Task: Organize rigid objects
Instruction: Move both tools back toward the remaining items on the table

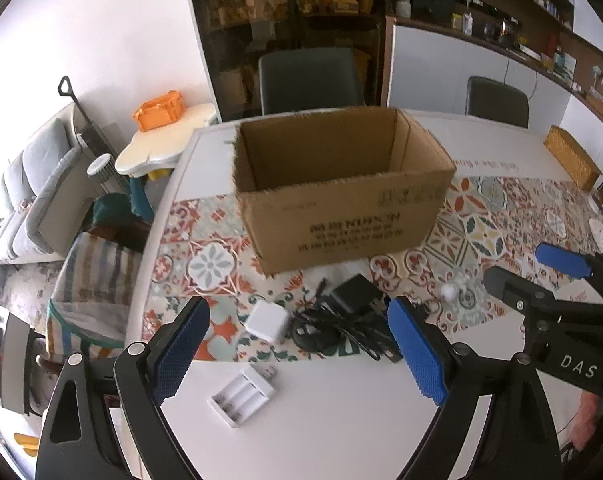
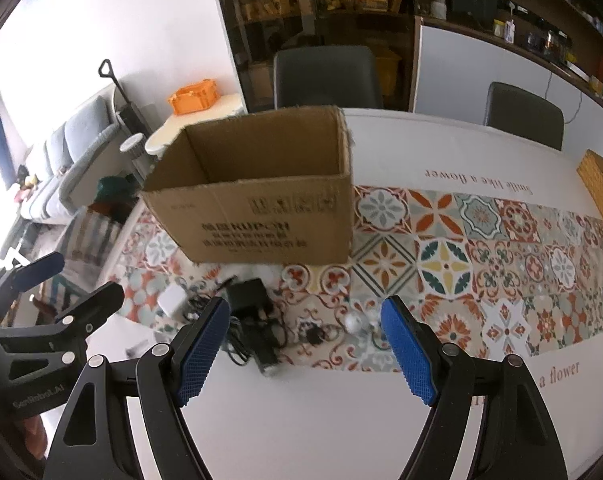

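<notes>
An open cardboard box (image 1: pixel 341 188) stands on the patterned table runner; it also shows in the right wrist view (image 2: pixel 257 200). In front of it lie a white cube charger (image 1: pixel 266 318), a black power adapter with tangled cable (image 1: pixel 349 316), a white battery holder (image 1: pixel 243 398) and a small white round object (image 1: pixel 448 291). My left gripper (image 1: pixel 297 344) is open above the charger and adapter. My right gripper (image 2: pixel 301 344) is open, with the adapter (image 2: pixel 249 300) by its left finger and the small white object (image 2: pixel 355 322) between the fingers. Each gripper is seen in the other's view.
A wicker box (image 1: pixel 572 162) sits at the table's far right edge. Two dark chairs (image 1: pixel 309 80) stand behind the table. A sofa (image 1: pixel 25 200), an orange crate (image 1: pixel 161 110) on a small table and a striped chair lie to the left.
</notes>
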